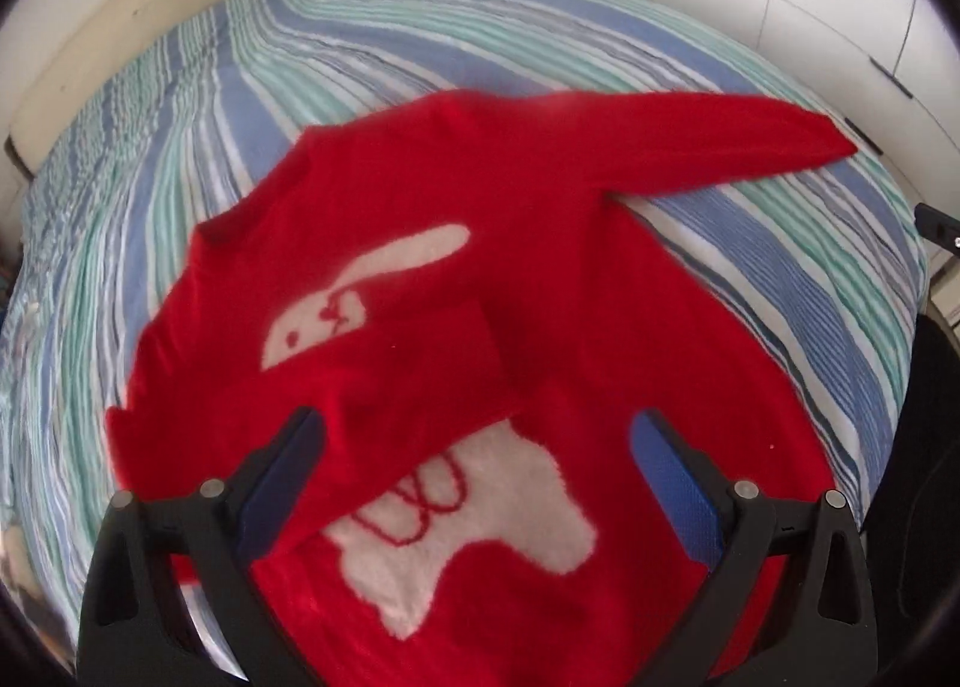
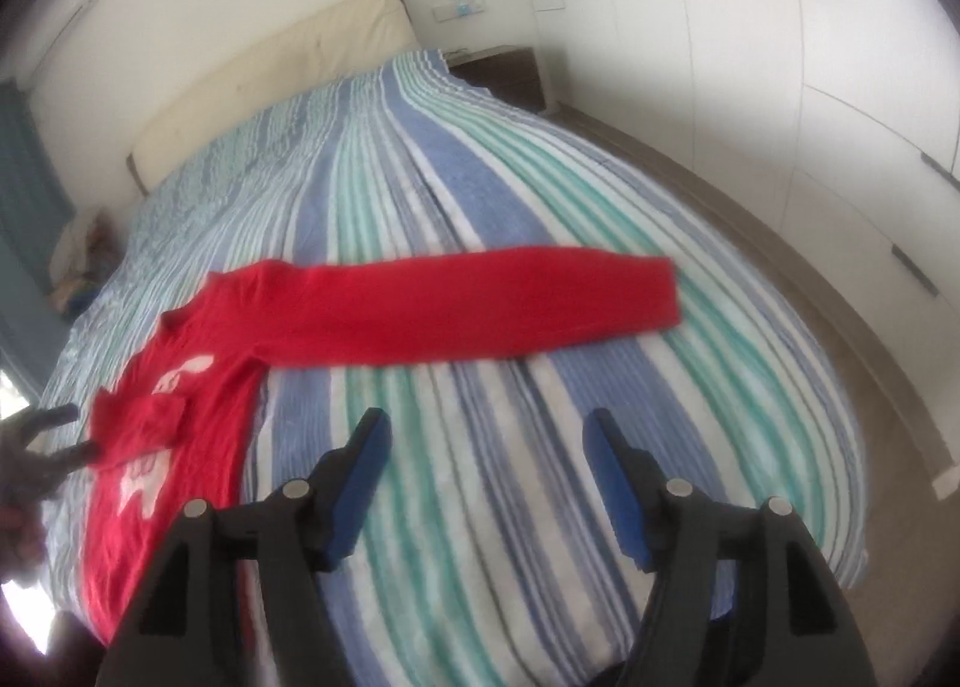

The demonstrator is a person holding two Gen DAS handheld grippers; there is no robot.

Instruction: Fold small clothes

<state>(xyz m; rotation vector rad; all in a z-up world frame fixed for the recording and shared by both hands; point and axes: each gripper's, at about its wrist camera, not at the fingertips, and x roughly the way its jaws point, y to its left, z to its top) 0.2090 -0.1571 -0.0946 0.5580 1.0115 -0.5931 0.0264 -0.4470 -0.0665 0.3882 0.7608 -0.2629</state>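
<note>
Red sweater half folded on a striped bed

At the left, the left gripper (image 1: 477, 447) hangs over the red sweater (image 1: 456, 243) with jaws apart, one sleeve (image 1: 384, 405) lying folded across the white rabbit design between them; further right the other sleeve (image 2: 480, 303) stretches flat over the striped bedcover (image 2: 480, 177), and the right gripper (image 2: 486, 447) stands open above bare cover, holding nothing
</note>
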